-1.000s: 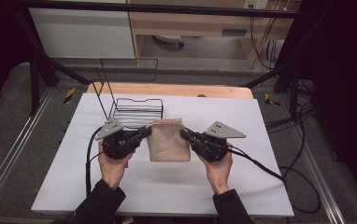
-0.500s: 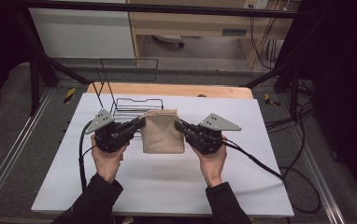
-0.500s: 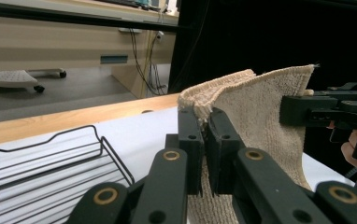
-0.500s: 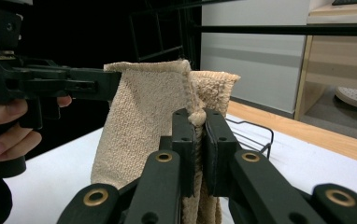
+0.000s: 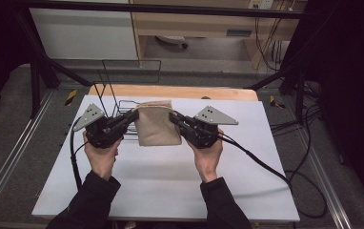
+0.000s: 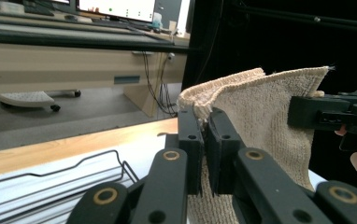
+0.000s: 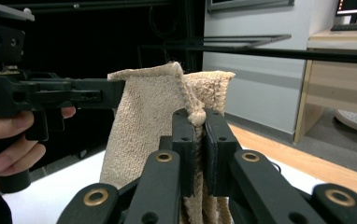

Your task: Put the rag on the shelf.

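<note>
The beige towel (image 5: 157,126) hides part of the wire rack (image 5: 123,106) near the worktop's (image 5: 170,191) far edge.

The left gripper (image 6: 203,140) has its two black jaws closed on the hemmed edge of a beige towel (image 6: 265,121), which hangs up off the white table (image 6: 134,149). The right gripper (image 6: 307,112) pinches the towel's far top corner. A black wire rack (image 6: 69,170) lies at lower left.

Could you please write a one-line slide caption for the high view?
Two hand-held grippers, left gripper and right gripper, hold a beige terry-cloth towel above the white table.
</note>
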